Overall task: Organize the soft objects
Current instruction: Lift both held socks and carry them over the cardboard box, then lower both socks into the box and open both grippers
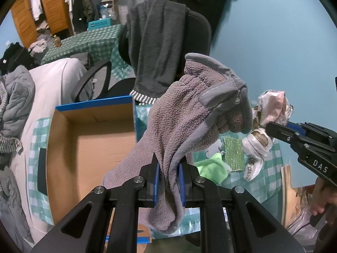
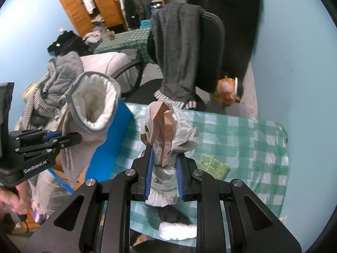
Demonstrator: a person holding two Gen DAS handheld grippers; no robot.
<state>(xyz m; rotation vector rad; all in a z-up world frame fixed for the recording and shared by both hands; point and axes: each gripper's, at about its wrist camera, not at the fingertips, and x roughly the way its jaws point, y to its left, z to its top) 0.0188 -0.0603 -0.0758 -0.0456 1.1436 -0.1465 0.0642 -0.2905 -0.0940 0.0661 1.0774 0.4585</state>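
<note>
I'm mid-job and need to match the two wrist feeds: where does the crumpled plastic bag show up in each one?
Left wrist view: the crumpled plastic bag sits at the right edge, held up in the right gripper.
Right wrist view: the bag is centre frame, bunched between the jaws of that gripper, above the checked tablecloth.
Shared landmark: the dark grey towel draped over the chair back.

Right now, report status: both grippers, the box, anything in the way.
Left gripper shut on grey mitt. Right gripper shut on crumpled plastic bag. Cardboard box open, beside the mitt. Nothing blocking it.
</note>
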